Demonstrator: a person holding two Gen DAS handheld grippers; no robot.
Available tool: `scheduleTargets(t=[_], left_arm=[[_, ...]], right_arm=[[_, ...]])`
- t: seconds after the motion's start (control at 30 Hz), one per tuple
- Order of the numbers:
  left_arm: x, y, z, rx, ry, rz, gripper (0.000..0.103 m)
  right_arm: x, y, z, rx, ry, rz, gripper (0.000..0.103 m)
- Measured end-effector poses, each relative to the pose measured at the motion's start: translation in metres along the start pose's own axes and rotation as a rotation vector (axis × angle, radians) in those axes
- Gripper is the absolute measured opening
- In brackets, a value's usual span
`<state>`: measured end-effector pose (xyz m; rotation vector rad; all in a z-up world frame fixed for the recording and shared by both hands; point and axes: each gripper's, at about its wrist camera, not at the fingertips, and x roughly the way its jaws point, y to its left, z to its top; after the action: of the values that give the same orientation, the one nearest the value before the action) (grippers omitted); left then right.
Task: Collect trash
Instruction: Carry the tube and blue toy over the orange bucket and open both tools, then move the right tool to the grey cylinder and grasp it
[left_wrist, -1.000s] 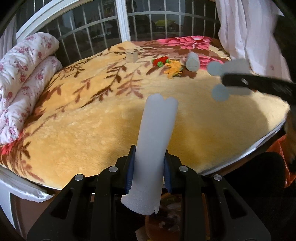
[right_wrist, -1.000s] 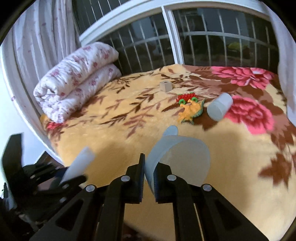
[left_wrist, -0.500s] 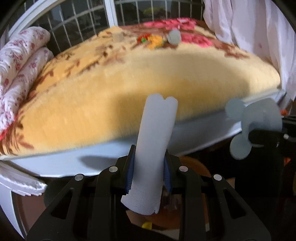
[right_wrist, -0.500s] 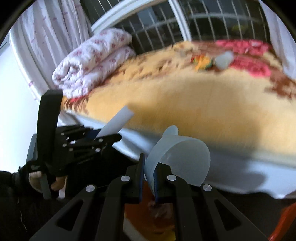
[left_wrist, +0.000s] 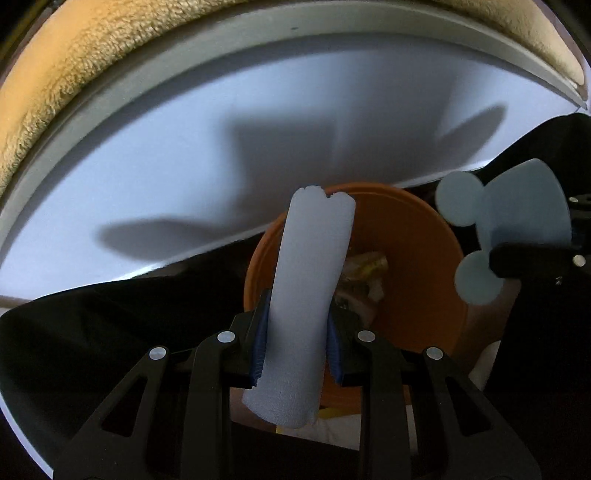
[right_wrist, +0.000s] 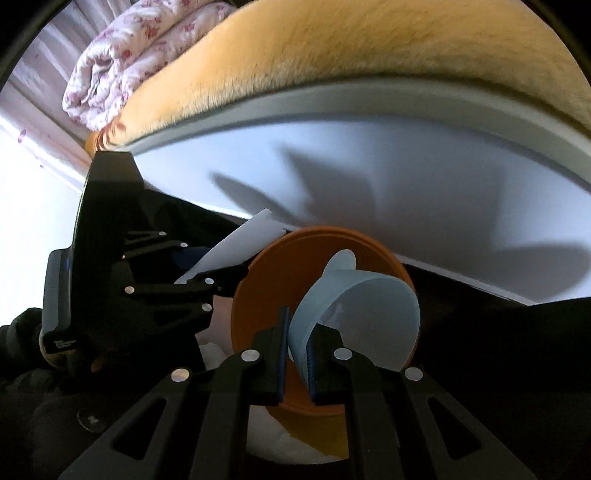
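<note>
My left gripper (left_wrist: 295, 347) is shut on a pale foam tube (left_wrist: 306, 280) and holds it over the orange trash bin (left_wrist: 421, 258), which has scraps inside. My right gripper (right_wrist: 297, 358) is shut on a thin bluish plastic sheet (right_wrist: 365, 314) curled over the same orange bin (right_wrist: 295, 266). The right gripper with the sheet (left_wrist: 517, 221) shows at the right of the left wrist view. The left gripper with the tube (right_wrist: 236, 247) shows at the left of the right wrist view.
The white side of the bed (left_wrist: 221, 155) rises behind the bin, topped by a yellow fleece blanket (right_wrist: 332, 48). A rolled floral quilt (right_wrist: 118, 66) lies on the bed at the far left. Dark floor surrounds the bin.
Both grippers have dropped from above the bed to beside it, now over the orange bin. Each still holds its piece of trash.
</note>
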<state>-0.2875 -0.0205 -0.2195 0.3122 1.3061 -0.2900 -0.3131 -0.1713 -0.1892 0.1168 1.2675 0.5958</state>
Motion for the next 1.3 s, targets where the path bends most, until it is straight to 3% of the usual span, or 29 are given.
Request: scheduleTargets(t=[0.37,0.4,0.43,0.47,0.5,0.8,1.0,1.13,1.27,1.3], left_arm=[[0.005,0.001,-0.003,-0.007,0.023,-0.005,0.029],[0.005,0.002,-0.003,-0.005,0.023,0.001,0.038],[0.007,0.001,0.001,0.004,0.032,0.018,0.05],[0.009,0.0,0.001,0.01,0.042,0.038,0.08],[0.011,0.0,0.0,0.014,0.047,0.06,0.089],[-0.004,0.006,-0.004,0.006,0.005,0.035,0.089],[-0.053,0.025,0.003,-0.006,-0.102,0.038,0.089],[-0.099,0.02,0.022,0.015,-0.214,0.054,0.089],[-0.139,0.034,0.05,-0.003,-0.325,-0.013,0.09],[-0.144,0.036,0.057,-0.01,-0.342,-0.025,0.09]], right_arm=[[0.015,-0.001,0.0,0.0,0.066,-0.001,0.009],[0.016,-0.001,0.0,-0.003,0.071,-0.004,0.017],[0.019,-0.001,0.0,-0.006,0.086,-0.02,0.031],[0.022,0.0,0.01,-0.006,0.101,-0.041,0.064],[0.024,0.0,0.01,-0.005,0.1,-0.061,0.069],[-0.01,-0.007,0.006,0.01,0.038,-0.067,0.064],[-0.084,-0.01,0.024,0.023,-0.121,-0.02,0.064],[-0.132,-0.036,0.069,0.088,-0.233,0.014,0.064],[-0.158,-0.066,0.139,0.148,-0.323,0.026,0.066],[-0.163,-0.075,0.159,0.173,-0.348,0.02,0.071]])
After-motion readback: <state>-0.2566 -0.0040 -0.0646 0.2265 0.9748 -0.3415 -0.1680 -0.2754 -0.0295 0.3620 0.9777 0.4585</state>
